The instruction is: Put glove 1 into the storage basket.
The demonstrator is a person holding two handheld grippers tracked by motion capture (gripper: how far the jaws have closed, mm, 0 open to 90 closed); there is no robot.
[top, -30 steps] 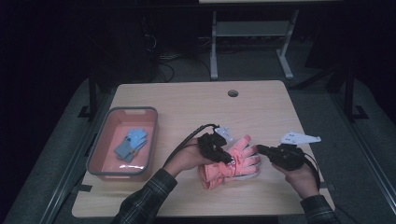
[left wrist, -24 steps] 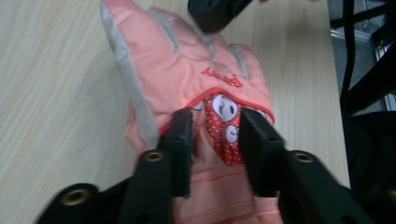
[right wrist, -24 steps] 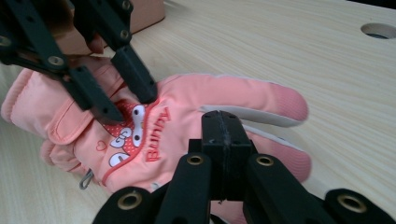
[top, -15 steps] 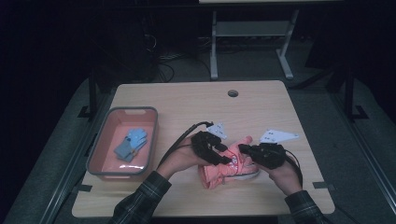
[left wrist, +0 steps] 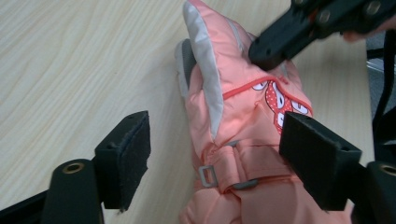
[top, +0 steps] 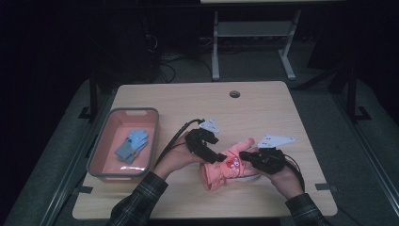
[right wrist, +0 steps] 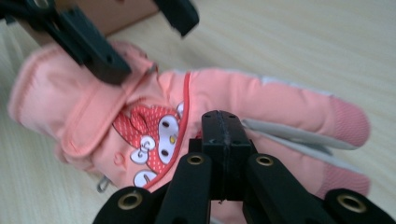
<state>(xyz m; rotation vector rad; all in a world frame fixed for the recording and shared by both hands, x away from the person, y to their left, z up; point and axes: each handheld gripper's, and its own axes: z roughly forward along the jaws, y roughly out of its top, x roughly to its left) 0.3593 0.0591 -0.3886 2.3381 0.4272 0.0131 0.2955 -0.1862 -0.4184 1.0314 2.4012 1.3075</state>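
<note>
Left gripper view, left claw (left wrist: 212, 158) just opening (wide) astride pink glove (left wrist: 243, 140), right claw (right wrist: 223, 135) closed tight.

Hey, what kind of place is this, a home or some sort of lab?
Probably a lab or recording workspace, not a home: a bare light wooden table with a cable hole stands in a dark room, cables trail on the floor behind, and a white metal frame stands beyond.

A light wooden table (top: 263, 108) with a round grommet hole (top: 234, 93) near its far edge carries everything. A pink glove (top: 226, 167) lies flat on it near the front, fingers toward the far right. A pink, grey-rimmed bin (top: 107, 141) sits at the table's left side, well apart from the glove.
</note>
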